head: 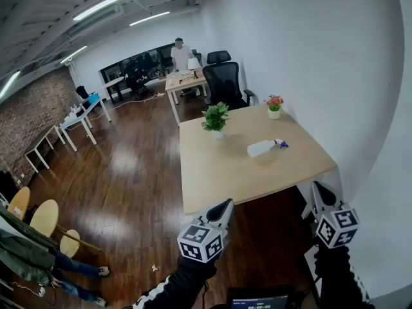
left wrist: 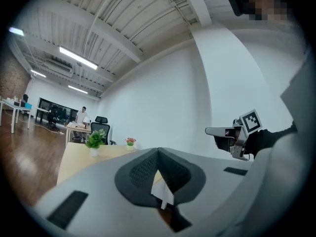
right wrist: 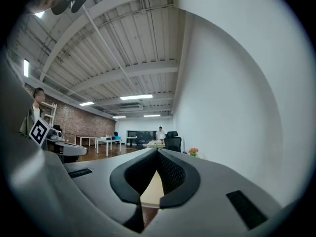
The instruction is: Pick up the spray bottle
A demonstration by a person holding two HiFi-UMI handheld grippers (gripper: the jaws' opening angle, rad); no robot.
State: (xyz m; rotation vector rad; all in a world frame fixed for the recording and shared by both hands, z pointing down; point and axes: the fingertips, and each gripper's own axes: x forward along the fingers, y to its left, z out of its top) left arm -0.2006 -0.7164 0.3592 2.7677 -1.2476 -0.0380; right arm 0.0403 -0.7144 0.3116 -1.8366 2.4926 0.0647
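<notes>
Both shut — left claw, right claw — spray bottle on table, nozzle indistinct
</notes>
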